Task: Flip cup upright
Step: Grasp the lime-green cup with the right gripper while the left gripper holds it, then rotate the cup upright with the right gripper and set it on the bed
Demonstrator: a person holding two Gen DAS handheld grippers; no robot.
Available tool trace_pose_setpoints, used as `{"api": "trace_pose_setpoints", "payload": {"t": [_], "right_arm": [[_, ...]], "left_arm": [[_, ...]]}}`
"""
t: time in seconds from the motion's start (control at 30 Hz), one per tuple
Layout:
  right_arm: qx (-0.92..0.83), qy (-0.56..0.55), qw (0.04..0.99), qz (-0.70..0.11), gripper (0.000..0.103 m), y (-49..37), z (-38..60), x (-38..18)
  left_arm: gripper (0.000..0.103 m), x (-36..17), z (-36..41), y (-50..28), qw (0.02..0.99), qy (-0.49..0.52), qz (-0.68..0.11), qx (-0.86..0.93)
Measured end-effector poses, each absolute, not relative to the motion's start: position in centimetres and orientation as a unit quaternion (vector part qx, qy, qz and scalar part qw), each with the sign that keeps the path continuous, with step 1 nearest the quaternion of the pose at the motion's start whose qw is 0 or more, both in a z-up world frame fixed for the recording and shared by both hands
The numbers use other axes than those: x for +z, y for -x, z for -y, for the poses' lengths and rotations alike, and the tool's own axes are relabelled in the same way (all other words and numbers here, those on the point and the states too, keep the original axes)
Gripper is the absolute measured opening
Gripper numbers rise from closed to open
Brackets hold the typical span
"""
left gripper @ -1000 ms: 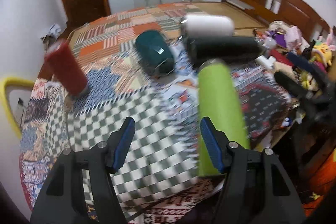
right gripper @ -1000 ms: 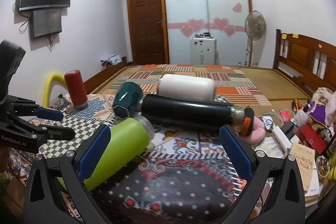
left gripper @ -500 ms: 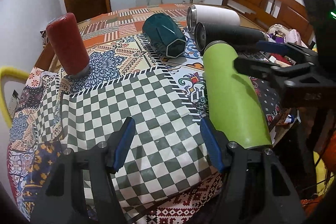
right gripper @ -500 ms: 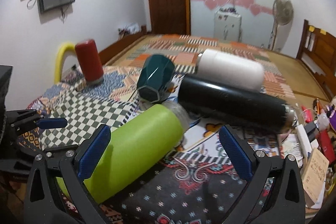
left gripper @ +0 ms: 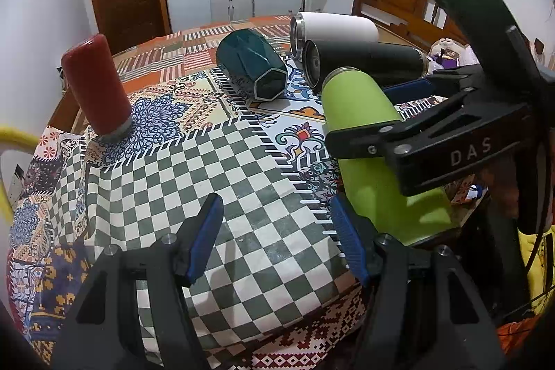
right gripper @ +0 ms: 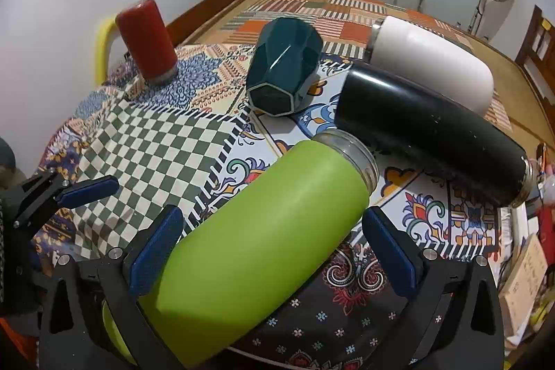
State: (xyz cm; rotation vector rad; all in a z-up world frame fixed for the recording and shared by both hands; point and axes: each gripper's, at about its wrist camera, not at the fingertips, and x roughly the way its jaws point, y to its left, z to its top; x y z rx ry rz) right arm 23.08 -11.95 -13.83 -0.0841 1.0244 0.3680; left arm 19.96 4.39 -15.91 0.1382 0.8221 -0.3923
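A lime-green bottle [right gripper: 256, 231] lies on its side on the patterned tablecloth; it also shows in the left wrist view [left gripper: 367, 134]. My right gripper [right gripper: 274, 252] is open and straddles the green bottle's body, jaws apart on either side. It also shows in the left wrist view [left gripper: 399, 111], reaching over the bottle. My left gripper [left gripper: 277, 238] is open and empty over the checkered cloth, left of the green bottle. A dark teal faceted cup [right gripper: 284, 75] lies on its side. A black flask [right gripper: 430, 141] and a white flask [right gripper: 430, 58] lie behind it.
A red bottle [right gripper: 147, 39] stands upside down at the far left; it also shows in the left wrist view [left gripper: 97, 85]. The table's near edge [left gripper: 277, 335] is close below my left gripper. Clutter sits at the right edge [right gripper: 527, 266]. A yellow chair back [right gripper: 102, 40] stands left.
My right gripper has moved forward and down, so its jaws now straddle the green bottle. My left gripper has shifted slightly closer over the checkered cloth. The bottles have not moved.
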Motion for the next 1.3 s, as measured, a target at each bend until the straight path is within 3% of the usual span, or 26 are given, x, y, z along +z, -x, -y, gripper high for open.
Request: {"api": "trace_pose_setpoints", "payload": {"t": [0.37, 0.7, 1.3], "right_arm": [[0.212, -0.012, 0.799, -0.562, 0.100, -25.5, 11.9, -15.6], [0.241, -0.008, 0.795, -0.556, 0.069, -25.7, 10.5, -14.9], [0.249, -0.015, 0.848, -0.467, 0.064, -23.1, 12.6, -10.9]], "left_arm": [[0.064, -15.8, -5.6, -19.9, 0.902, -0.053, -0.391, -0.176], [0.064, -15.4, -6.8, -19.8, 0.907, -0.040, -0.387, -0.161], [0.064, -11.7, -6.0, -19.3, 0.929, -0.031, -0.338, -0.144]]}}
